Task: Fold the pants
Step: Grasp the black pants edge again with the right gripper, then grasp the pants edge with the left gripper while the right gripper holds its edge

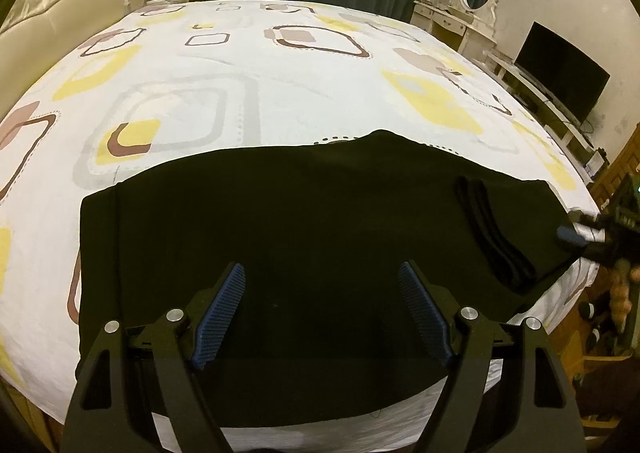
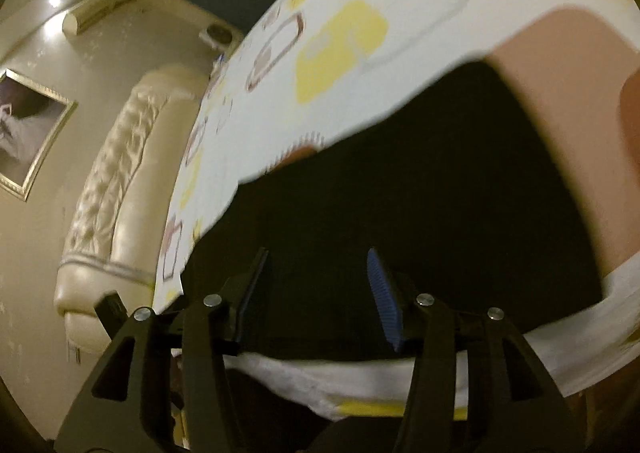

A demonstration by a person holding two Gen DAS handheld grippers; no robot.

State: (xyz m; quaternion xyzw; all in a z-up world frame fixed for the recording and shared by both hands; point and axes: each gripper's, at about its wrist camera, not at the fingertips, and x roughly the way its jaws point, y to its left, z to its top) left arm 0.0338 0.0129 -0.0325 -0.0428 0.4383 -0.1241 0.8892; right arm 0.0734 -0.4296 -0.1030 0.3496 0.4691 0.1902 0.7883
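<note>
the black pants [image 1: 300,237] lie flat in a folded slab on my side of the patterned bedsheet [image 1: 240,73], near its front edge. my left gripper [image 1: 322,285] hangs over them with its jaws spread wide and nothing between the blue pads [image 1: 218,317]. my right gripper [image 2: 320,285] sits at the pants' right end (that view is smeared and tilted), jaws about half apart, gripping no cloth. a cream headboard [image 2: 116,189] stands beyond the bed.
</note>
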